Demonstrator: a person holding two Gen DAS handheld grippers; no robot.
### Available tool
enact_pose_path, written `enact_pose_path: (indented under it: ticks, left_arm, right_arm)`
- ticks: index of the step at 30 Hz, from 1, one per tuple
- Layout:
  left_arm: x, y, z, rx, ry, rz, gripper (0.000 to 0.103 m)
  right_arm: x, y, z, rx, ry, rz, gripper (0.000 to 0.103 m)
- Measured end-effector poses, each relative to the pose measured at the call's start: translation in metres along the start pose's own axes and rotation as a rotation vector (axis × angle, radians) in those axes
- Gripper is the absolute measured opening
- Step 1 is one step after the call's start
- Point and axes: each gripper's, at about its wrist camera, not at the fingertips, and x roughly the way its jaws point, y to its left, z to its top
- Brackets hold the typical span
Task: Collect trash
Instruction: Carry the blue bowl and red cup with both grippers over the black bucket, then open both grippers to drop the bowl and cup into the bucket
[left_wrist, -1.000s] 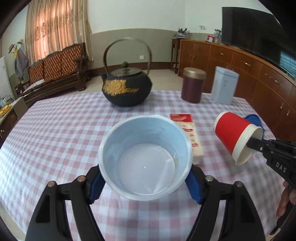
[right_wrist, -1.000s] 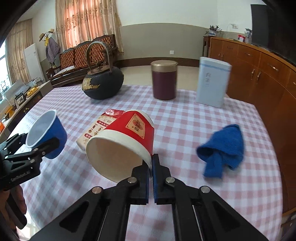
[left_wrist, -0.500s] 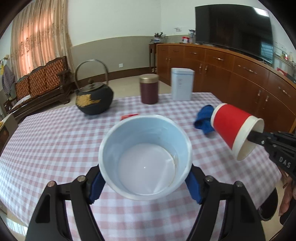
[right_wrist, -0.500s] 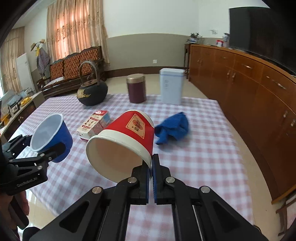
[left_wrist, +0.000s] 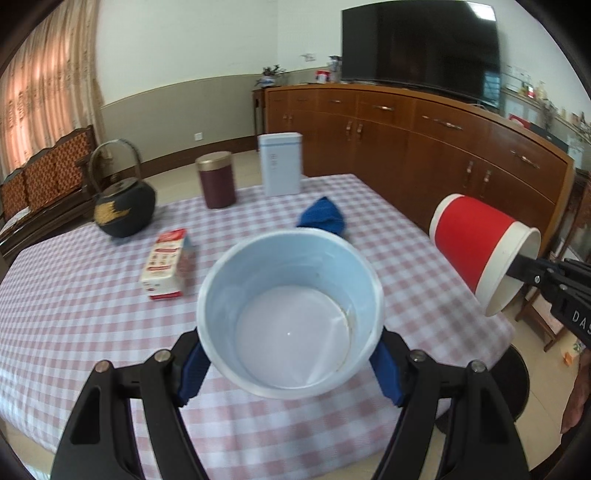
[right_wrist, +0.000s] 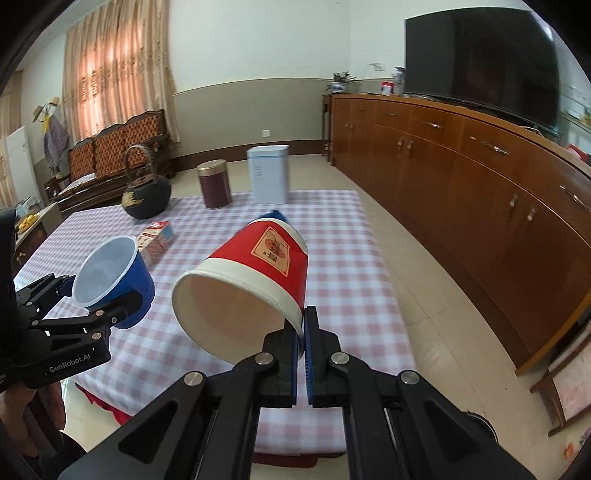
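My left gripper (left_wrist: 290, 365) is shut on a blue paper cup (left_wrist: 291, 317), its pads pressing both sides; the cup's white inside is empty. From the right wrist view the same blue cup (right_wrist: 114, 282) hangs at the left, above the table. My right gripper (right_wrist: 301, 332) is shut on the rim of a red paper cup (right_wrist: 255, 280) that lies tilted, mouth toward the camera. In the left wrist view that red cup (left_wrist: 476, 243) hangs past the table's right edge. A red-and-white carton (left_wrist: 166, 264) lies on the checked tablecloth (left_wrist: 74, 295).
On the table stand a black iron kettle (left_wrist: 123, 208), a dark red canister (left_wrist: 216, 181) and a pale blue tin (left_wrist: 279, 164); a blue cloth (left_wrist: 323, 218) lies crumpled. A long wooden cabinet (right_wrist: 480, 177) with a television lines the right wall. Tiled floor lies between.
Both grippers have drawn back from the table and swung right with their cups still held. The kettle, tins and carton look smaller and farther; the cabinet and floor have come into view.
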Motion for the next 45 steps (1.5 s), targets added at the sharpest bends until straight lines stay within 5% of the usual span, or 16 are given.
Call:
enact_pose_path:
  ticks: [24, 45]
  left_arm:
    - [-0.001, -0.154, -0.016, 0.181, 0.017, -0.212, 0.075]
    - [0.016, -0.283, -0.060, 0.337, 0.108, -0.408, 0.075]
  right_arm:
    - [-0.079, -0.131, -0.088, 0.192, 0.035, -0.203, 0.003]
    - [-0.108, -0.241, -0.184, 0.368, 0.153, -0.342, 0.003]
